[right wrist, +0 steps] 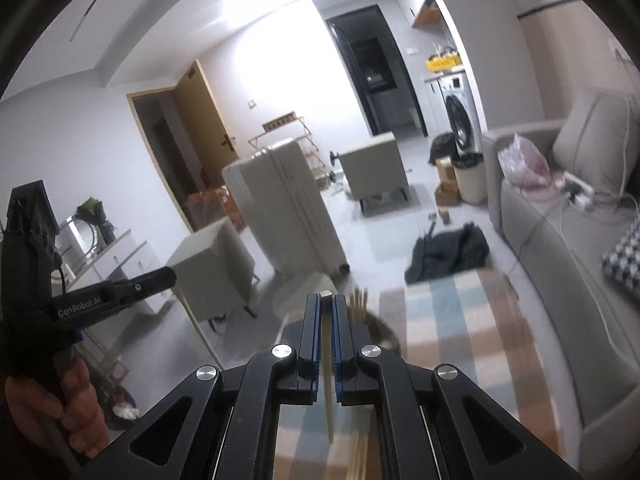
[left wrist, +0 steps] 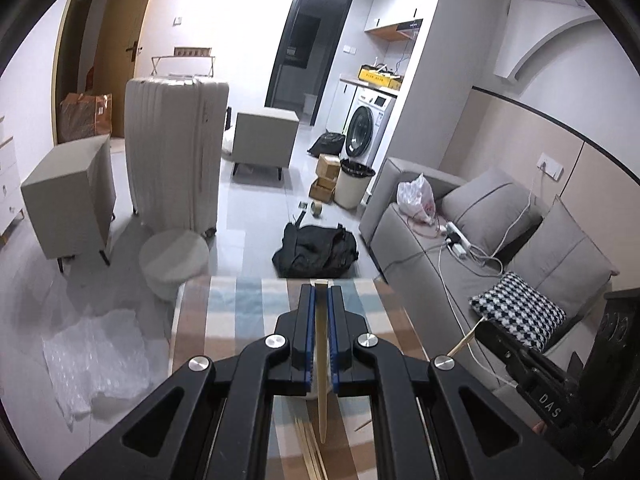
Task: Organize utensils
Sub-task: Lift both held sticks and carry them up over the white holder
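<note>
Each claw pinches one pale wooden chopstick: left claw (left wrist: pixel 321 292) holds its chopstick (left wrist: pixel 321 360) tip-down, right claw (right wrist: pixel 327 300) likewise (right wrist: pixel 329 392), above the checked-cloth desk (left wrist: pixel 248 308), probably to pair them with the loose sticks (left wrist: pixel 310 452) at its near edge.

Right claw (right wrist: pixel 326 308) clamped on chopstick (right wrist: pixel 328 376); checkered cloth (right wrist: pixel 460 340) beneath

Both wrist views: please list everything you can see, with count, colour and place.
chopstick held by left gripper: one, pale wood, between its pads
chopstick held by right gripper: one, pale wood, between its pads
loose chopsticks: several, pale wood, on the cloth
tablecloth: one, blue and brown check
suitcase: one, cream, on the floor
black bag: one, on the floor
sofa: one, grey, at right
washing machine: one, white, far end
left gripper: black, shut
right gripper: black, shut
</note>
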Available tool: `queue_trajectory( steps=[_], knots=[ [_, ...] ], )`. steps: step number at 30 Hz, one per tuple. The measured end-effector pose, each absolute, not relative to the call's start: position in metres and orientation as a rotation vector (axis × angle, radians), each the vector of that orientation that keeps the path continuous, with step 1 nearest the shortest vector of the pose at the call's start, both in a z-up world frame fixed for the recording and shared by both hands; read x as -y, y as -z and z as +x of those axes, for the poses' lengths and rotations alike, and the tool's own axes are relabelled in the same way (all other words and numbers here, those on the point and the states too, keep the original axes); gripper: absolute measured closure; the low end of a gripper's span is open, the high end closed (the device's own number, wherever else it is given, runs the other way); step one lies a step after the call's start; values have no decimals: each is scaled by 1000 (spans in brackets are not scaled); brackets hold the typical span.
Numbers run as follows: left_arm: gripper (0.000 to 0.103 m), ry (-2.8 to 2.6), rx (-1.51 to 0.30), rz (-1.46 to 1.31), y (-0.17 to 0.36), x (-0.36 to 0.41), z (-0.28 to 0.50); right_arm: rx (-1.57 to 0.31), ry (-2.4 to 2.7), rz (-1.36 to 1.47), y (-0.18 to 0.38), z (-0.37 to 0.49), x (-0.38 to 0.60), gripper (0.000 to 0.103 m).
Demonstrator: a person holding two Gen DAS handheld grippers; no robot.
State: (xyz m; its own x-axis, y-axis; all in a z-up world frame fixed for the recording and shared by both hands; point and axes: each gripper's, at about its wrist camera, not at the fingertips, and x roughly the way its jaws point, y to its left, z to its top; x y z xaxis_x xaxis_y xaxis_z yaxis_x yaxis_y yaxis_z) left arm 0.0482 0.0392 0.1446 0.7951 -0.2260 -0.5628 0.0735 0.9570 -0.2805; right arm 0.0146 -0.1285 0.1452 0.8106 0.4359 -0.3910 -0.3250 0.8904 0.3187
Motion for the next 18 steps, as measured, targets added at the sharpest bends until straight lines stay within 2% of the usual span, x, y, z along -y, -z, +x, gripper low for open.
queue_trajectory(
  steps=[9, 18],
  knots=[
    [102, 163, -573, -225, -134, -39, 102, -397, -417, 208, -167, 81, 113, 98],
    [102, 163, -603, -230, -103, -38, 137, -417, -417, 221, -142, 134, 101, 98]
  ],
)
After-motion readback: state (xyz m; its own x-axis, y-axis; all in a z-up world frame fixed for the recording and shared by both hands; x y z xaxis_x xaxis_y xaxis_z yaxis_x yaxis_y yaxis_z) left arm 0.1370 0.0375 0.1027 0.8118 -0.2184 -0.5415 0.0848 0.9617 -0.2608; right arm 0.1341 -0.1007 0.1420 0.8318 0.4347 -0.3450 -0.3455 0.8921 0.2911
